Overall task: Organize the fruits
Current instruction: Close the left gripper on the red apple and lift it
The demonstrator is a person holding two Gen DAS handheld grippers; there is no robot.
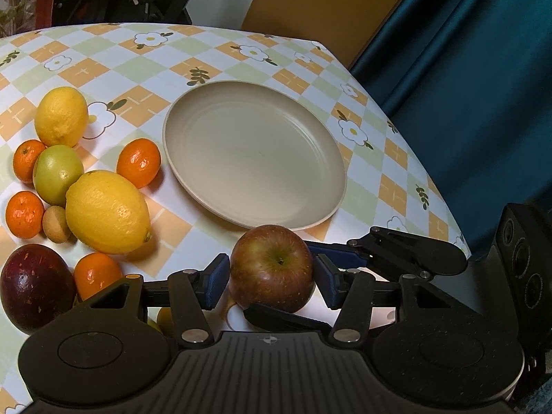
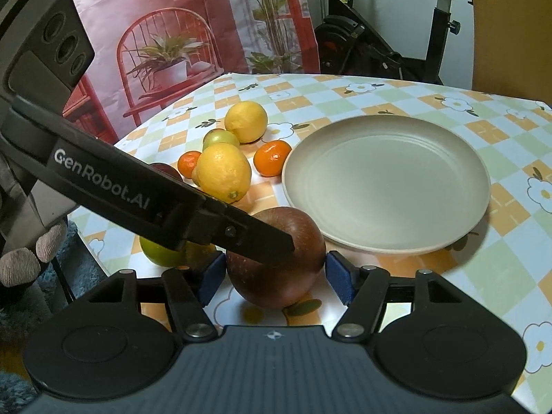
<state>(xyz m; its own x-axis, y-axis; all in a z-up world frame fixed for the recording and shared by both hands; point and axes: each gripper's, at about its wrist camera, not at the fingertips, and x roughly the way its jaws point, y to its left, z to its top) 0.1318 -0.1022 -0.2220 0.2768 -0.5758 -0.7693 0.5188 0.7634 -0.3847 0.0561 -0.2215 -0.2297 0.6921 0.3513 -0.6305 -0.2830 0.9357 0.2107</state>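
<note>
A red apple [image 1: 272,265] [image 2: 276,276] sits at the table's near edge, just in front of a bare beige plate [image 1: 255,151] [image 2: 386,179]. My left gripper [image 1: 272,284] has its blue pads pressed on the apple's left and right flanks. One of its black fingers [image 2: 241,227] crosses over the apple in the right wrist view. My right gripper [image 2: 276,277] straddles the same apple with its pads just off the skin. Its fingers [image 1: 345,257] reach in from the right in the left wrist view. Left of the plate lie two lemons [image 1: 107,212] [image 1: 61,115] and several mandarins [image 1: 138,162].
Among the fruit pile are a green fruit [image 1: 57,172], a small brown fruit [image 1: 55,224] and a dark red fruit [image 1: 34,286]. Another green fruit [image 2: 162,253] sits near the table's left edge. A teal curtain [image 1: 465,86] hangs past the table's right edge, and an exercise bike [image 2: 362,45] stands behind.
</note>
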